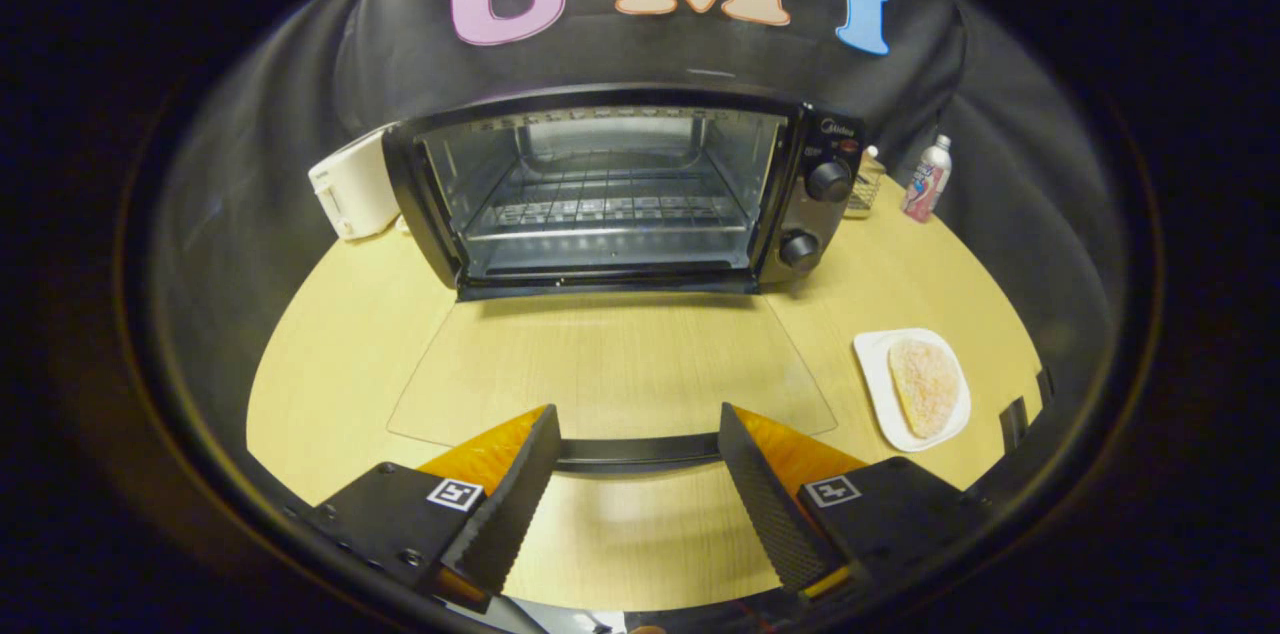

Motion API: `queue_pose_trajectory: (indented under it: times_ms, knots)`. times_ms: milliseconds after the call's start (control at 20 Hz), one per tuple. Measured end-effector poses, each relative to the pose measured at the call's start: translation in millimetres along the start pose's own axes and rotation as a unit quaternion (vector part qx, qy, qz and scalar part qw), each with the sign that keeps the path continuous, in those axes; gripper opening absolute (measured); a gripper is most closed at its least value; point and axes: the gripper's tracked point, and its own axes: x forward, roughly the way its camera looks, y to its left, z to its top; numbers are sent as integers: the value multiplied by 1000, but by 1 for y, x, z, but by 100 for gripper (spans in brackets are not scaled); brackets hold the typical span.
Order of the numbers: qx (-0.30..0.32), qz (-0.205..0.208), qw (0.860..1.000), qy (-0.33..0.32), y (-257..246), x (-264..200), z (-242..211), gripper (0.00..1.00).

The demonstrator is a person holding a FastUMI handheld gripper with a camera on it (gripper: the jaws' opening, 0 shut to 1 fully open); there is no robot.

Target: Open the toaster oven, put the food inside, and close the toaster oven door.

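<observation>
Gripper view. Toaster oven (620, 194): on table (340, 354), door (610, 369) folded flat, wire rack (600, 204) bare. Gripper (640, 449): fingers spread wide, holding nothing, door handle (638, 452) between tips. White plate (885, 394): right of door, carrying food (925, 384). Bottle (926, 179) beyond; white toaster (352, 186) left of oven.

My one camera rides on my hand-held gripper (635, 474) and looks forward along its two spread fingers, angled down over the bench (340, 354). It faces the toaster oven (620, 194) head-on — near enough to see straight through the lowered door (610, 369) to the rack — with the plate (885, 384) off to the fingers' right.
</observation>
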Motion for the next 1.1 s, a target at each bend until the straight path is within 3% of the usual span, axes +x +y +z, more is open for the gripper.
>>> queue_pose_trajectory:
  times_ms: [250, 400, 750, 950, 1100]
  knots:
    - [14, 0, 1000, 16, -6, 3, -9, 100]
    - [3, -25, 1000, 0, -29, -4, 11, 100]
    - [32, -145, 988, -30, -149, -14, 54, 100]
    - [61, -191, 980, -1, -203, -6, 44, 100]
    - [83, -199, 976, 25, -227, 7, 31, 100]
